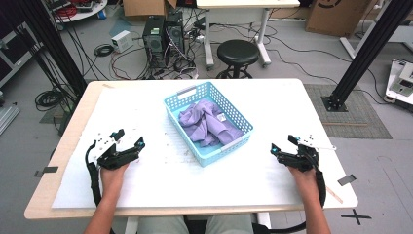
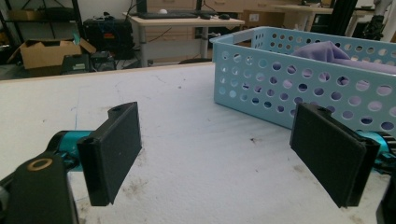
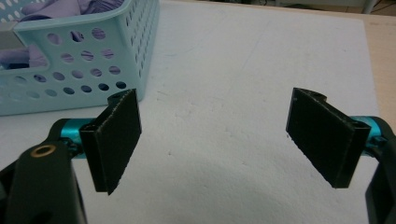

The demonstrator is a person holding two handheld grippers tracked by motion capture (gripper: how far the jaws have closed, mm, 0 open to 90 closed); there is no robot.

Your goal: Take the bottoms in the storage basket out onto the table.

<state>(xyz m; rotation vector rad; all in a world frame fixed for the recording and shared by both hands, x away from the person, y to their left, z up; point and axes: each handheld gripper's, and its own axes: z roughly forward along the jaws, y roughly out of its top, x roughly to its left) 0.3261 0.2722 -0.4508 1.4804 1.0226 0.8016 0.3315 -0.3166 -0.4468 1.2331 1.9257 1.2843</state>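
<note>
Baskets: one, light blue [image 1: 208,122]
Cloths: one, purple, in the basket [image 1: 207,124]
Grippers: two, left [image 1: 130,145] and right [image 1: 282,145]
Stools: one, black [image 1: 238,52]
Tables: one, white-topped [image 1: 195,180]

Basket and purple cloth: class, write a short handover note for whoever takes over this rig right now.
Left hand-held gripper: jaws open, empty, resting on the white mat left of the basket.
Right hand-held gripper: jaws open, empty, on the mat to the basket's right.
Purple cloth: crumpled inside the blue basket at mid-table.
Done: nothing visible yet; cloth untouched.
Left: likely reach in and take out the cloth.
</note>
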